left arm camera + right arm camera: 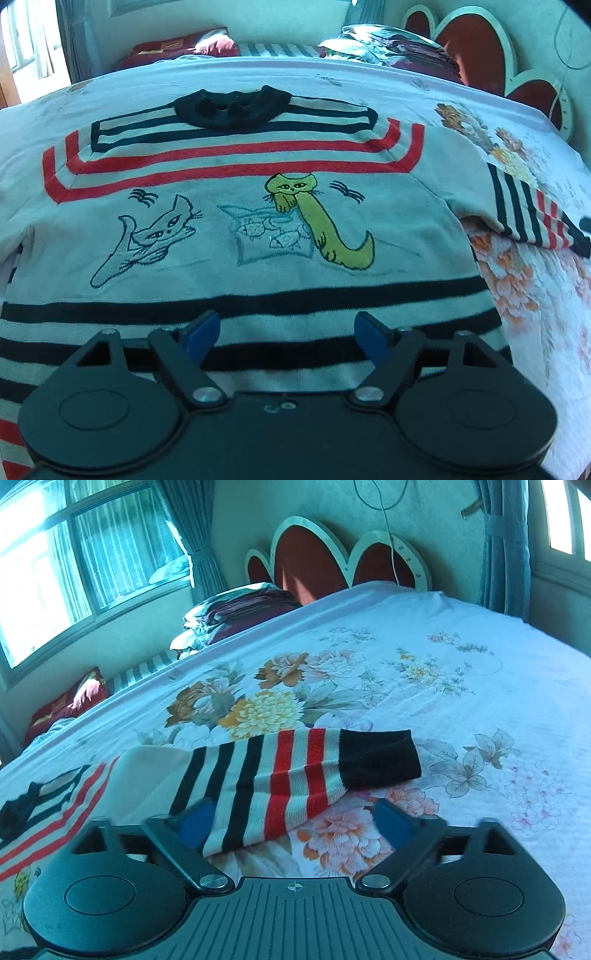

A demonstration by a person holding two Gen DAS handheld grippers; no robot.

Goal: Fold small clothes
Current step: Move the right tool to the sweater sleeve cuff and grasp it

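A small white sweater with black and red stripes, a black collar and embroidered cats lies flat, front up, on the bed. My left gripper is open and empty over the striped hem. The sweater's right sleeve, striped with a black cuff, lies spread out to the side; it also shows in the left wrist view. My right gripper is open, jaws on either side of the sleeve's lower edge, its left blue pad partly hidden under the cloth.
The bed is covered by a white floral sheet. A pile of folded bedding lies near the red scalloped headboard. A red pillow sits at the far edge under the window.
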